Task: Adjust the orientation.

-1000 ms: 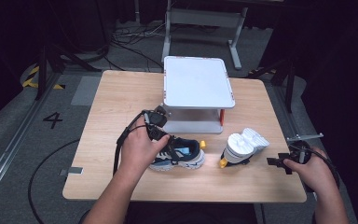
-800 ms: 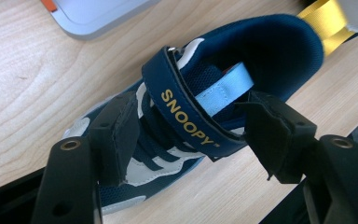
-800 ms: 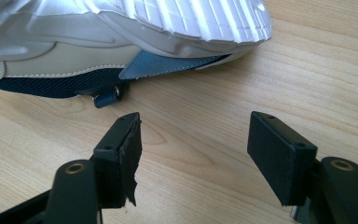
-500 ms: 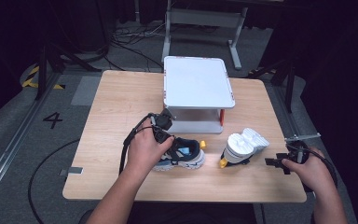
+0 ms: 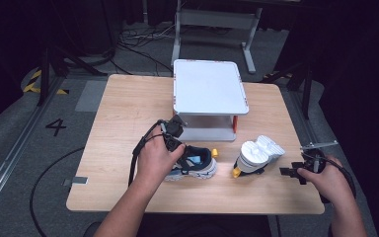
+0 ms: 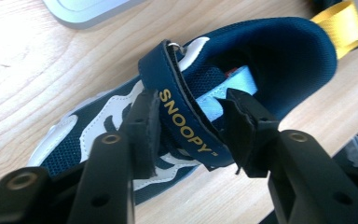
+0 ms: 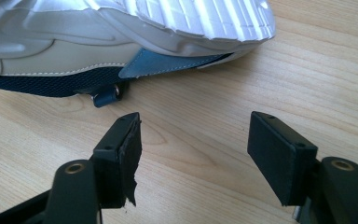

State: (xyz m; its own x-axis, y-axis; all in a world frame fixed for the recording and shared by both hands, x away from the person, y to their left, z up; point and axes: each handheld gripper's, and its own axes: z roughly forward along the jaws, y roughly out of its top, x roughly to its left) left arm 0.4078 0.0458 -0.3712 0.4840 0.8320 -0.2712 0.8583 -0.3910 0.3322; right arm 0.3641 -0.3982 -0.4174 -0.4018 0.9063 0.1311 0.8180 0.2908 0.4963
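**Left fingers closing on the strap of the upright shoe**

Nearest the left gripper (image 6: 189, 135), the navy strap (image 6: 186, 123) lettered SNOOPY stands between its fingers (image 6: 142, 126); the jaws have just been closing around it, and they sit about half shut with the pads right at the strap's edges, though whether they already press on it I cannot tell; the strap looks thin, flexible and padded, so it should fold rather than resist, and a pinch across its flat is likely the surest hold; the navy and white shoe (image 5: 193, 167) beneath is probably light, soft in its mesh upper and stiff only at the sole, so it may dangle and swing if lifted by the strap alone; just beyond the fingers lies the open collar with a pale blue insole, a firmer rim to take instead.

The right gripper (image 7: 193, 149) rests with its fingers wide apart and nothing between them, low over the counter (image 5: 123, 113); just ahead of them the second shoe (image 7: 130, 32) lies on its side, its ribbed white sole uppermost; farther off stands a white raised shelf (image 5: 208, 91).
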